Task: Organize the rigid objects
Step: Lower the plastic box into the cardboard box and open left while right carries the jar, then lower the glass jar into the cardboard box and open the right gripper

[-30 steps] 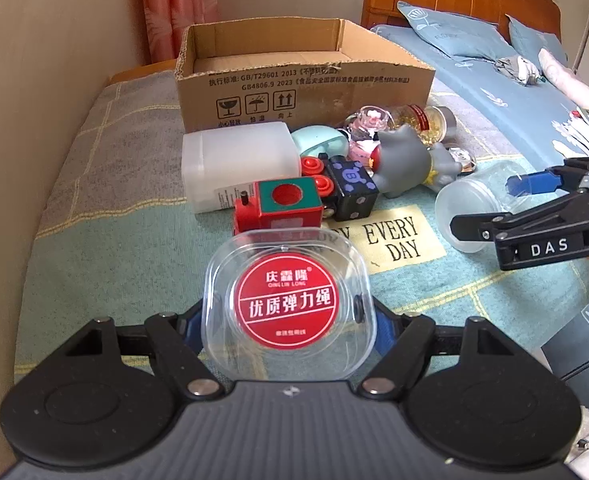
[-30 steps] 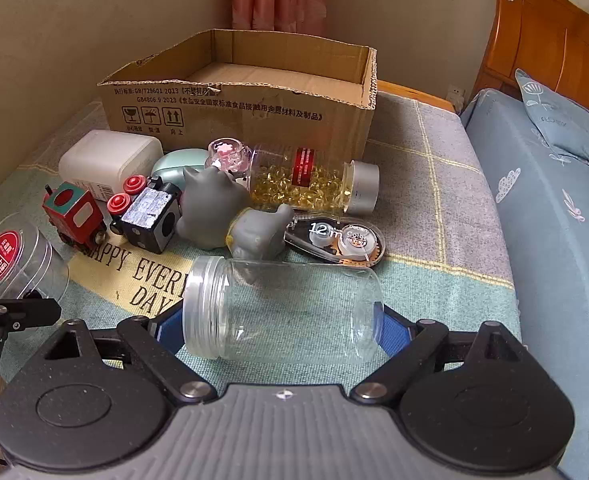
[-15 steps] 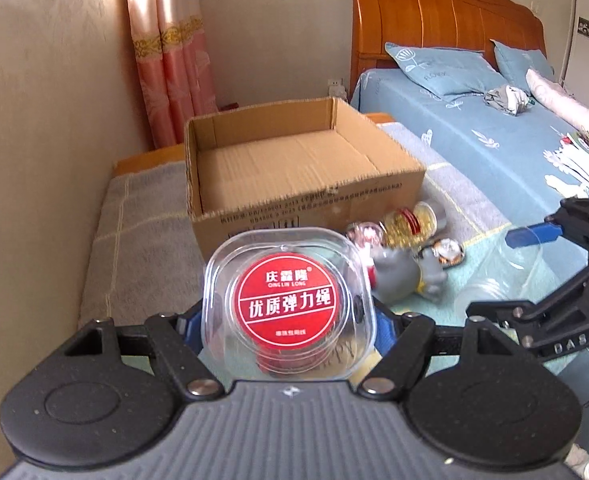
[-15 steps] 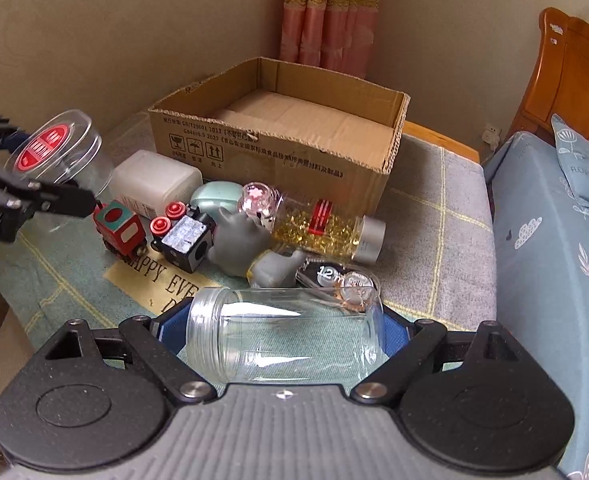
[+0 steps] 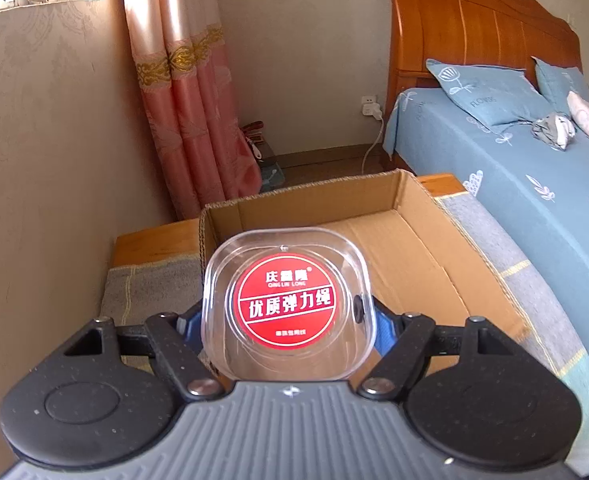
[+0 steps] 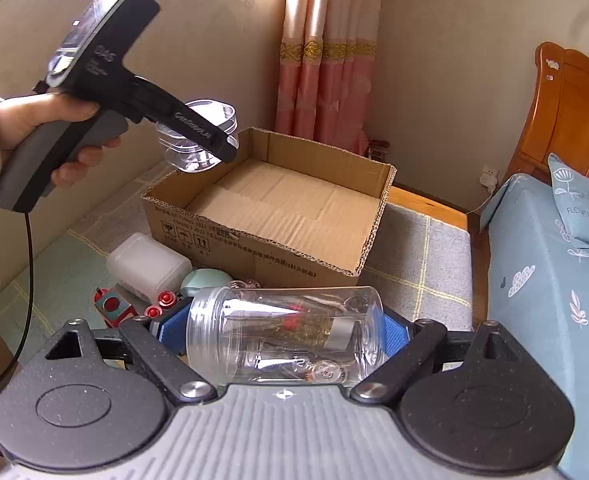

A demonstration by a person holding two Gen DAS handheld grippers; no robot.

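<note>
Item: clear tub with red label, pinched in our left gripper, held in the air above the near-left corner of the cardboard box; the box opening lies ahead and below.

Item: clear jar, clamped across its ends by our right gripper, long axis crosswise, short of the box. We judge the left nearer.

Beige plaster wall fills the left of the frame. Pink curtain with gold trim hangs upper centre, daylight behind it from a window at upper left. Wooden headboard upper right, blue floral bedding below it. White wall socket with a plugged cable sits mid-frame. Brown floor underneath.
</note>
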